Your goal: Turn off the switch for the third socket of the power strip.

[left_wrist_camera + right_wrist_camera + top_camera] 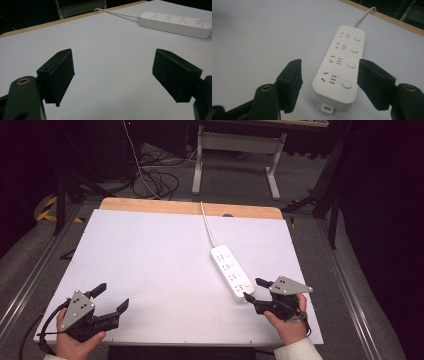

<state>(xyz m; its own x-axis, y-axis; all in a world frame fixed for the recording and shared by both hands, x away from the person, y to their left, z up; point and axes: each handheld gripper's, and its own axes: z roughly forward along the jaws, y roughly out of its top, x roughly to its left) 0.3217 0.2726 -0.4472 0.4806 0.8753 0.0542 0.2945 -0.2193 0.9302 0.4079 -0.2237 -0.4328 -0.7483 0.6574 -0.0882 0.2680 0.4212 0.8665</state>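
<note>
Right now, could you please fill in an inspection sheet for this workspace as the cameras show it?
Surface: white tabletop with a wooden strip along the far edge, flat.
Job's things: white power strip, four sockets, each with a button, lying flat at the right side.
Clutter: nothing seen.
Grippers: left gripper open over bare table near the front left corner; right gripper open, jaws either side of the strip's near end, not touching it.
Cables: the strip's white cord runs off the far edge; a black cable trails from the left gripper.
Surroundings: grey floor, loose cables, white table frame behind.
</note>
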